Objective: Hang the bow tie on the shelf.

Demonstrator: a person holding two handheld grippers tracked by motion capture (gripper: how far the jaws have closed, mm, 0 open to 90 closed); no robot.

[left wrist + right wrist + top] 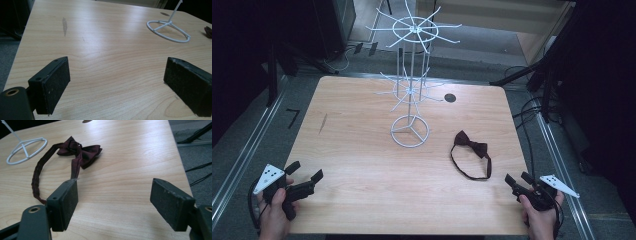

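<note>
The right gripper [518,181] stands released, jaws apart and empty, with the dark maroon fabric bow tie on its looped strap [77,153] lying flat on the pale wooden table [362,165] just ahead of its left jaw. The left gripper [306,172] is also released, well apart from the tie. To pick it up well, the right gripper should likely straddle the strap near the knot. The white wire display stand with hooks [410,131] lies beyond. No writing is readable

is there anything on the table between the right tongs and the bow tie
Nothing visible. The right tongs stand open just short of the bow tie, with bare table between; the white wire rack stands off to the side.
</note>
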